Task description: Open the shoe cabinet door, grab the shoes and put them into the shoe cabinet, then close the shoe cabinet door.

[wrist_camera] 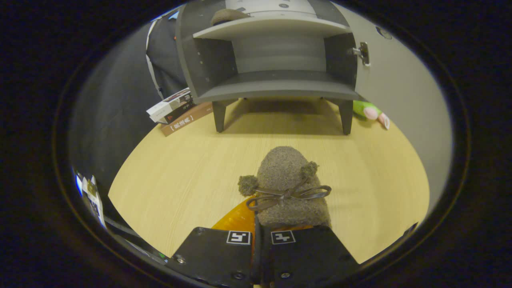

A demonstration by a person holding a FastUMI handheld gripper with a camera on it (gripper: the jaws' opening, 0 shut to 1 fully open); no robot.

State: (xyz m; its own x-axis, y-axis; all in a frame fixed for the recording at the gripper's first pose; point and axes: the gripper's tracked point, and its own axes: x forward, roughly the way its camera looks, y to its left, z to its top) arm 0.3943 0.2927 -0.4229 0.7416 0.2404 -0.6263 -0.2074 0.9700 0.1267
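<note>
Fingers (pixel 262 240) grip the fuzzy shoe (pixel 290 188) on the table (pixel 180 172), facing the open cabinet (pixel 276 56).

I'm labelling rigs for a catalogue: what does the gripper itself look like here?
The gripper has two broad, flat-topped blocks side by side, each bearing a small square white-bordered tracking marker near its front edge. Screw heads dot the plates. Its fingers sit close together.

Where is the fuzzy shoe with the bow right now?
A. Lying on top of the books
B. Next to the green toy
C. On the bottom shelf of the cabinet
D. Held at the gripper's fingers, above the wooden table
D: the fuzzy shoe sticks out just ahead of the gripper, whose fingers are closed on its heel end, over the table and short of the open cabinet.
</note>
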